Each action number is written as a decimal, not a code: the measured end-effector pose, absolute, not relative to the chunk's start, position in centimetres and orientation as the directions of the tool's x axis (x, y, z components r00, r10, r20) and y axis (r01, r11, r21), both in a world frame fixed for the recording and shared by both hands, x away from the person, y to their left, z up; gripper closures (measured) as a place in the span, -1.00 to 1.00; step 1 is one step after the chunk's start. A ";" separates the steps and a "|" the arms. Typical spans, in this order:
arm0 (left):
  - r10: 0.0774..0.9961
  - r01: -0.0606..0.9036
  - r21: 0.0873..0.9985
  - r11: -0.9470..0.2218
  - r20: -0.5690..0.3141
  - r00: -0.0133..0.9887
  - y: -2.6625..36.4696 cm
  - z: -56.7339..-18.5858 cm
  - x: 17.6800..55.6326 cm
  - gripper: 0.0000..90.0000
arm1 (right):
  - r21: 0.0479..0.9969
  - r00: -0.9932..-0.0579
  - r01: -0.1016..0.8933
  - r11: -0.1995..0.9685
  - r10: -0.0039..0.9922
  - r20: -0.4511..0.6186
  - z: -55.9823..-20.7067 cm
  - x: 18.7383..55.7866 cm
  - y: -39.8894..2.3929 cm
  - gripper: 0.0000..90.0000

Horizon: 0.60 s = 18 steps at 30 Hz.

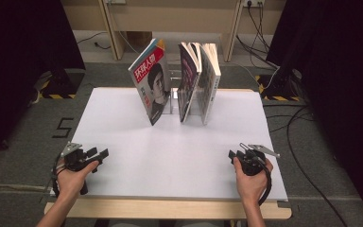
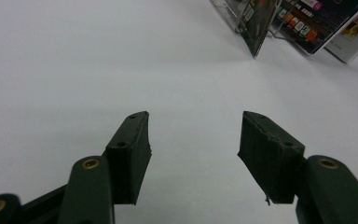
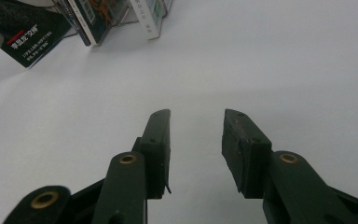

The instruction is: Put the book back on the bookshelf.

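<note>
Several magazines stand upright in a clear rack (image 1: 172, 94) at the far middle of the white table (image 1: 170, 156). The leftmost magazine (image 1: 150, 80) has a red title and a portrait cover and leans left; two more magazines (image 1: 198, 82) stand to its right. My left gripper (image 1: 99, 155) rests near the table's front left corner, jaws open and nothing between them; its gap (image 2: 193, 140) faces bare white surface. At the front right, my right gripper (image 1: 234, 153) is held low, jaws partly open and empty (image 3: 196, 135). The magazines (image 3: 88, 18) lie far ahead of both.
The wooden table edge (image 1: 170, 208) runs along the front. Black curtains flank both sides. Cables (image 1: 302, 142) trail over the grey floor at right, and a wooden frame (image 1: 170, 19) stands behind the table.
</note>
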<state>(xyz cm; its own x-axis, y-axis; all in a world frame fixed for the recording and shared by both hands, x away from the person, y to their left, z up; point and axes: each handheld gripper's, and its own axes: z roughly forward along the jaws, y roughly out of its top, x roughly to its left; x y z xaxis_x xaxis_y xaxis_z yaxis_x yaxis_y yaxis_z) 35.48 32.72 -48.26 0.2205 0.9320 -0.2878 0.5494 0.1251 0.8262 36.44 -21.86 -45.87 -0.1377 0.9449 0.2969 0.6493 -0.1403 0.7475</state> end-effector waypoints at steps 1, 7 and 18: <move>0.932 0.549 0.826 0.125 -0.288 0.221 32.8 -48.4 35.4 -0.07 | 0.752 -0.140 0.646 -0.133 0.947 0.288 -45.9 36.5 -21.9 0.39; 0.934 0.527 0.839 0.135 -0.285 0.215 33.0 -49.1 35.1 -0.07 | 0.752 -0.144 0.646 -0.134 0.946 0.292 -45.9 36.5 -21.8 0.39; 0.933 0.493 0.860 0.135 -0.278 0.229 32.9 -49.5 34.3 -0.07 | 0.751 -0.137 0.645 -0.140 0.946 0.294 -45.9 36.4 -22.0 0.39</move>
<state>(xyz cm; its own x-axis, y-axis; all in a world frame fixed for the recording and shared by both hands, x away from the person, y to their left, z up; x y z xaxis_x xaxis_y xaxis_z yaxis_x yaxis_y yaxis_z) 34.32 32.87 -49.48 0.2292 0.9329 -0.2778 0.4926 0.1350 0.8597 36.45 -22.04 -45.89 -0.1374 0.9458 0.2942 0.6449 -0.1400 0.7513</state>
